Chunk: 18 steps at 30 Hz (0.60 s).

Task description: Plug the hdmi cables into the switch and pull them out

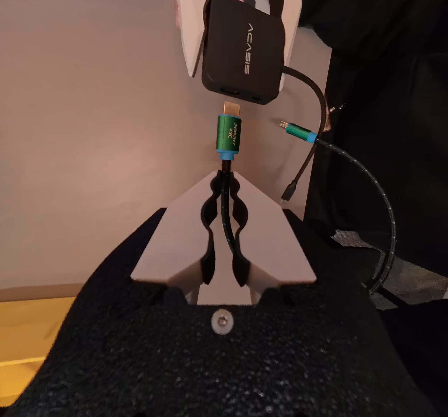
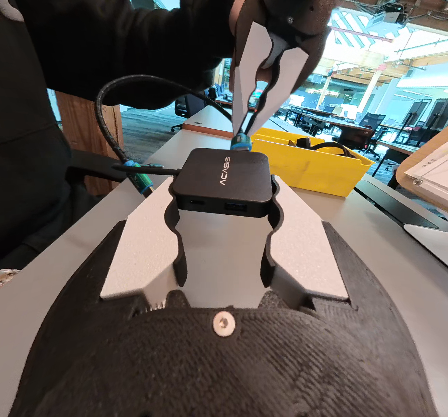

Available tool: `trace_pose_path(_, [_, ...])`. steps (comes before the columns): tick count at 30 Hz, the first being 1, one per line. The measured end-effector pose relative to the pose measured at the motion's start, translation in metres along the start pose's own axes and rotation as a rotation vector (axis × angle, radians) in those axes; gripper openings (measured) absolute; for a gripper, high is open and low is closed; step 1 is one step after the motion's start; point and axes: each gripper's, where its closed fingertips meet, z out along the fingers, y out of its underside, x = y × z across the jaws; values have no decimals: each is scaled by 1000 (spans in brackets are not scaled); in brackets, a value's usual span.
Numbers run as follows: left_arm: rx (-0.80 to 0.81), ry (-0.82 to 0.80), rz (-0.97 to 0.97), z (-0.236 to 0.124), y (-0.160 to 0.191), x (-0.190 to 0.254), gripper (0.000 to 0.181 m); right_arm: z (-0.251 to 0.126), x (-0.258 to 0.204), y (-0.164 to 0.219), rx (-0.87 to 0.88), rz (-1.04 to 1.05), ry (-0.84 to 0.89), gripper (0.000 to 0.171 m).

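Open office behind the pale counter [image 2: 327, 211]. My right hand-held gripper [image 2: 224, 201] is clamped on the light, slick switch [image 2: 224, 177], centre frame. My left hand-held gripper [image 1: 224, 175] pinches the floppy cable [image 1: 225, 201] below its stiff green plug [image 1: 229, 136]; I'd rather grip the plug.

My left wrist view looks close along its own fingers at the switch [image 1: 242, 51] over a pale table. My right wrist view faces the opposite way, close behind the switch [image 2: 224, 182], toward the room. The 2 views share switch and green plug [image 1: 229, 136].
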Motion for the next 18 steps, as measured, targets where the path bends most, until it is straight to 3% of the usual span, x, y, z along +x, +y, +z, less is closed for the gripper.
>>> trace_pose_path(18, [-79,35,-36,13,5,2,3,7,-8,16,-91,-23,-45,74])
